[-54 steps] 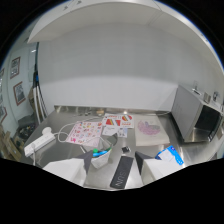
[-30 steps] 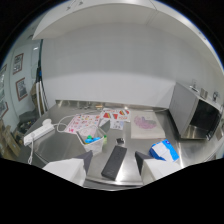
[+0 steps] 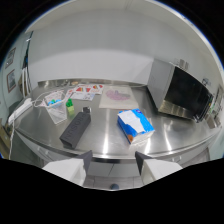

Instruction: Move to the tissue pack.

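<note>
From the gripper view, I see the scene has swung since the earlier frame: the tissue pack [image 3: 135, 126], blue and white, now sits right of centre on the steel bench [image 3: 105, 145], just beyond my tongs [image 3: 114, 161], which stand open and empty. The dark remote [image 3: 75, 130] has shifted to left of centre. A microwave [image 3: 181, 91] now fills the right. No writing is readable.

Bare steel counter [image 3: 107, 137] straight ahead of the parted fingers [image 3: 86, 159], open between the black remote [image 3: 75, 130] on the left and the tissue pack [image 3: 135, 125] on the right. Microwave [image 3: 181, 91] blocking the far right. Green bottle [image 3: 70, 104], papers [image 3: 85, 91] and power strip [image 3: 19, 111] crowding the far left.
</note>
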The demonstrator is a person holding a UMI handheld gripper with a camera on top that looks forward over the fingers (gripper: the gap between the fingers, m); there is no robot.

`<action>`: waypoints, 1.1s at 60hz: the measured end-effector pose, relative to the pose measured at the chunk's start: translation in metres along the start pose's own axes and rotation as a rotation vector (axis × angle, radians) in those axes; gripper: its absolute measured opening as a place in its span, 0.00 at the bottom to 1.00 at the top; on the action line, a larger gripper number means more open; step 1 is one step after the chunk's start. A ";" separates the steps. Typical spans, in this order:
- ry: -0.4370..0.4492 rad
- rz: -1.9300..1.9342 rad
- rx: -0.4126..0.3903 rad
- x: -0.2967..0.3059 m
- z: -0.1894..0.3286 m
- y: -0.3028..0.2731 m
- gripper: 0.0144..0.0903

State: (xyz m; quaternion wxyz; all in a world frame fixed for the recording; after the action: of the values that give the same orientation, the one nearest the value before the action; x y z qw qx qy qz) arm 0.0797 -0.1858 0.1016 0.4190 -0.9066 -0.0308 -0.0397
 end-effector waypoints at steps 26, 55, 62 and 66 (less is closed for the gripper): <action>0.037 0.059 -0.034 0.054 0.093 -0.008 0.91; 0.002 0.052 -0.053 0.063 0.161 -0.044 0.91; -0.003 0.051 -0.057 0.063 0.165 -0.046 0.91; 0.000 0.049 -0.056 0.064 0.166 -0.047 0.91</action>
State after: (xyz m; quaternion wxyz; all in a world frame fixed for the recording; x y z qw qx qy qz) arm 0.1464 -0.0275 0.0360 0.3944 -0.9184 -0.0073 -0.0302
